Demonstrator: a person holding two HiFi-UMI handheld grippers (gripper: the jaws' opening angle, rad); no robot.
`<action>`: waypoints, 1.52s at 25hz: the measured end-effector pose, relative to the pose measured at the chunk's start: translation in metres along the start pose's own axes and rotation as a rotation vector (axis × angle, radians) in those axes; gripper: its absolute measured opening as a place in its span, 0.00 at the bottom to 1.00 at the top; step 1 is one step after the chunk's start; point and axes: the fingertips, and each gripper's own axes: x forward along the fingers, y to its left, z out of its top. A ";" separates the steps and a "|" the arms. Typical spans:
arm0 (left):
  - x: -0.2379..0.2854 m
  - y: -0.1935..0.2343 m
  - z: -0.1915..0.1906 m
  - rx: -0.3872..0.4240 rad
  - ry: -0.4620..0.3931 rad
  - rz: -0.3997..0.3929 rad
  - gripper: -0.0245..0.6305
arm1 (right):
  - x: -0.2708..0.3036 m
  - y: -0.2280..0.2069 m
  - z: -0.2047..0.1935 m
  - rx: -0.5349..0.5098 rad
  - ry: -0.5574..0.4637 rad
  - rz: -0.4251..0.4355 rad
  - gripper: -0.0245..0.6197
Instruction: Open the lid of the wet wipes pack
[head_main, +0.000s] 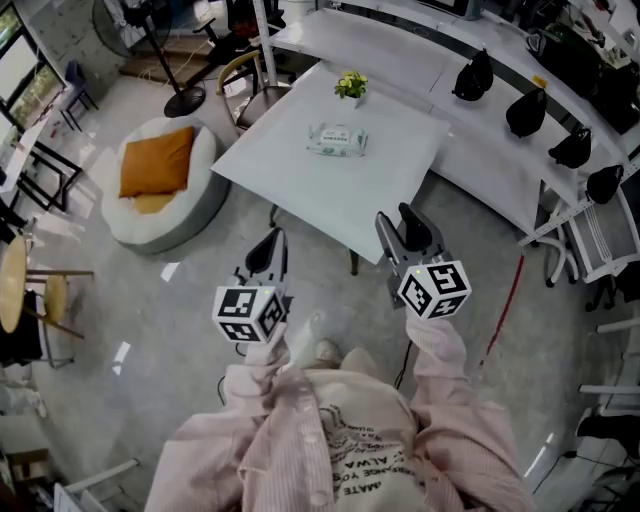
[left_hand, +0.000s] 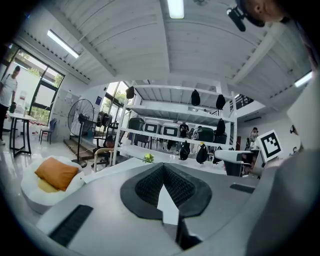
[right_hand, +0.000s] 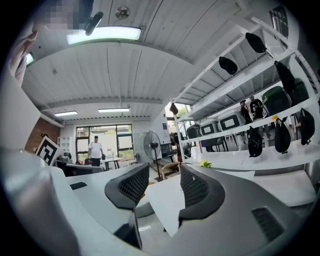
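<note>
While the wet wipes pack (head_main: 337, 140) lies flat on the far part of the white counter (head_main: 300, 185), lid apparently closed, both claws are held well short of it, empty: the left claw (head_main: 272, 242) pressed together, the right claw (head_main: 396, 218) parted. Unless pinned down, the light pack could be dragged along when its lid is pulled.

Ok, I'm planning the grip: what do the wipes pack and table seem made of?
The wet wipes pack is probably soft plastic film: a pale printed wrapper with rounded edges, too small to judge gloss. The table has a smooth, even white top, perhaps laminate or painted board.
</note>
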 end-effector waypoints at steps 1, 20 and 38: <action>0.003 0.003 0.000 -0.001 0.000 0.000 0.04 | 0.004 -0.001 -0.001 -0.001 0.003 0.000 0.31; 0.095 0.059 -0.018 -0.071 0.083 0.021 0.04 | 0.112 -0.056 -0.035 0.002 0.106 -0.006 0.31; 0.244 0.113 -0.050 -0.181 0.231 0.057 0.04 | 0.270 -0.143 -0.082 -0.046 0.298 0.081 0.31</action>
